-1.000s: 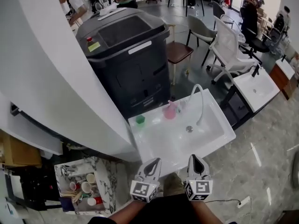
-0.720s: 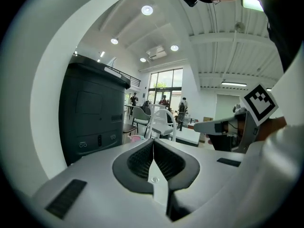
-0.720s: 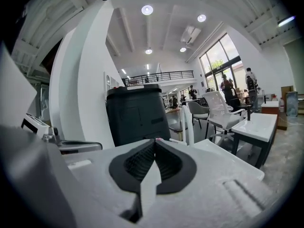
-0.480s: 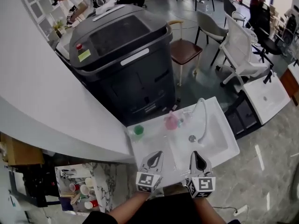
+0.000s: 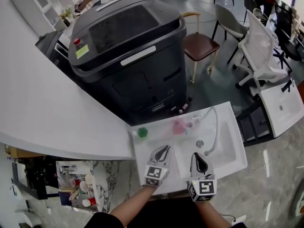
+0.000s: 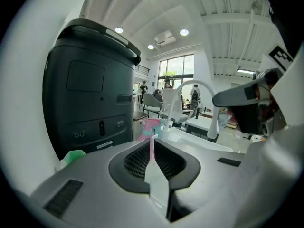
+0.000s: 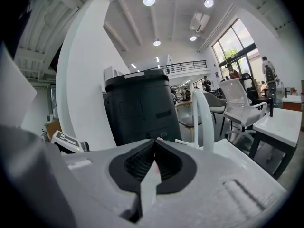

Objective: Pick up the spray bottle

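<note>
Both sets of jaws were pressed together w/ nothing between them. The left gripper (image 5: pixel 164 149) and right gripper (image 5: pixel 196 156) hung side by side over the front edge of the sink (image 5: pixel 233 144), both aimed toward its back.

The spray bottle (image 5: pixel 179 126), pink, stood upright at the back edge of the sink top, about mid-way along and just left of the tap (image 5: pixel 214 127). It was apart from both grippers. A green thing (image 5: pixel 142 132) sat toward the back left corner; I couldn't tell what it was.

Main risk, imo: going in w/ jaws shut. The tips would hit the bottle, not straddle it, and it looked like light plastic, prob top-heavy. So near the back edge, a shove could tip it off toward the black machine (image 5: pixel 128 46) behind.

2nd: the tap stood just beside it. A wide-open jaw coming from the right could knock the tap base and skew the grip.

3rd: the grippers were close together, so reaching w/ both could make them clash.
</note>
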A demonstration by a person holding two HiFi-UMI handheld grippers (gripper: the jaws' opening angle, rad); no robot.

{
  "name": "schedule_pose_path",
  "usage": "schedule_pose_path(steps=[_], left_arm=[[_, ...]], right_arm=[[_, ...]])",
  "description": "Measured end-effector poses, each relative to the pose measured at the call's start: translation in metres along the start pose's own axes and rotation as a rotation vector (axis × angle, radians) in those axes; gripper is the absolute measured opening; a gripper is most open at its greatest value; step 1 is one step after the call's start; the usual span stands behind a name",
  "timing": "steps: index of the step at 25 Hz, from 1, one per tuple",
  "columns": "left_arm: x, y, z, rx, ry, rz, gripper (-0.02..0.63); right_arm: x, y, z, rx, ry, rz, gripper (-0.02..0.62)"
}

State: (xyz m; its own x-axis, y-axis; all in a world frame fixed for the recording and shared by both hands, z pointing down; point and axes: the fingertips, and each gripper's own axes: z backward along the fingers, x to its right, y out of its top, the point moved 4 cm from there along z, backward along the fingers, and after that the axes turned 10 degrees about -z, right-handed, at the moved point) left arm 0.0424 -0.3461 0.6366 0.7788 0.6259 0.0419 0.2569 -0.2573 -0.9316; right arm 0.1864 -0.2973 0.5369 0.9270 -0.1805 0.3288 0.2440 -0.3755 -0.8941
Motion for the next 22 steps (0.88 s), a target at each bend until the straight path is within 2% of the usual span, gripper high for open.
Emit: schedule_pose_path(steps=[1,3,10,14,18,22], left_arm=[[-0.002,-0.003,-0.008,-0.021,-0.002,0.007,0.037],[-0.006,-0.012,-0.023,-0.060,-0.008,0.028,0.145],[-0.019,-0.037,-0.079,-0.170,-0.052,0.038,0.231],[-0.024,-0.049,-0.103,-0.186,-0.049,0.036,0.282],[-0.016,-0.051,-0.127,-0.220,-0.102,0.040,0.313],[-0.022,-0.061,-0.142,-0.235,-0.098,0.019,0.354]], right_arm=[[0.000,0.000,-0.003,-0.006,0.011,0.007,-0.002],[-0.001,-0.001,-0.009,-0.016,0.032,0.027,-0.002],[0.009,-0.011,-0.035,-0.064,0.033,0.010,-0.002],[0.009,-0.018,-0.048,-0.096,0.048,-0.004,-0.002],[0.017,-0.019,-0.055,-0.099,0.042,0.002,-0.002],[0.017,-0.028,-0.066,-0.111,0.067,-0.015,-0.002]])
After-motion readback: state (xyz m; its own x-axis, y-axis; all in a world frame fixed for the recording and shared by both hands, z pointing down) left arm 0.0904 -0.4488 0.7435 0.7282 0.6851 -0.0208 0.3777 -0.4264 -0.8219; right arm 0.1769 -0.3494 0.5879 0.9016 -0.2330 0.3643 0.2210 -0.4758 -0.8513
